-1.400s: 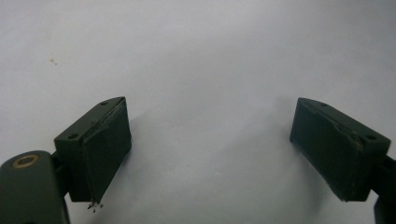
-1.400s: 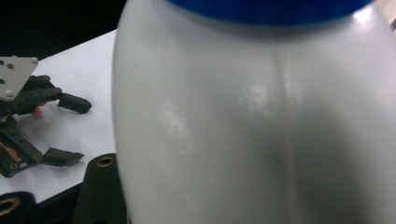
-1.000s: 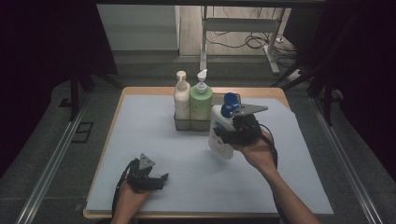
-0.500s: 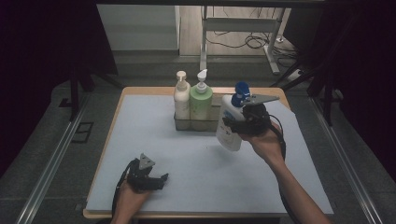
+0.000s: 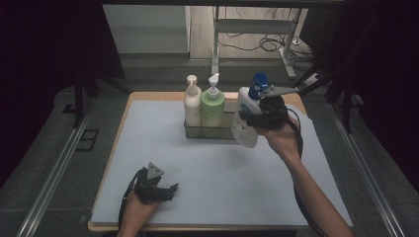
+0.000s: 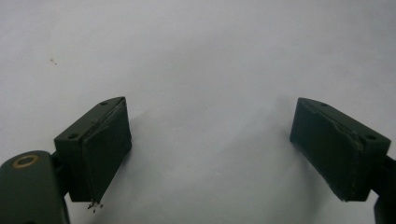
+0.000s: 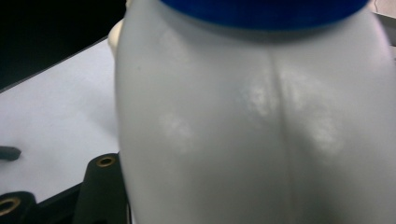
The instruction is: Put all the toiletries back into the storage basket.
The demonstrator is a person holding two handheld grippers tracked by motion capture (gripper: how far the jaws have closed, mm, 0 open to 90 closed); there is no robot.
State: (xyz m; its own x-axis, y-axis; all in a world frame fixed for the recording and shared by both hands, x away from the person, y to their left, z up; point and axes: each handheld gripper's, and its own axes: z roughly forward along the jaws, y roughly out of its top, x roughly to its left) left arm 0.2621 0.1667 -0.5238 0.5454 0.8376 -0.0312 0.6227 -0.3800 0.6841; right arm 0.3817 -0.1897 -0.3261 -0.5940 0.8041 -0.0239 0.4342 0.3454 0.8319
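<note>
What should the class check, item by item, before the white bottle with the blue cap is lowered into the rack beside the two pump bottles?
1. Right gripper shut on the white bottle: ok.
2. Bottle clear of the table: ok.
3. Bottle upright: not ok, tilted.
4. Free slot in the rack right of the green pump bottle: cannot tell.
5. Left gripper open, resting away from the rack: ok.

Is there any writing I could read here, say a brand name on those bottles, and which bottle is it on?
None can be read.
White bottle with blue cap, held in the right gripper: dark print on its front, too small and blurred to read.
Cream pump bottle and green pump bottle in the rack: no legible label.
</note>
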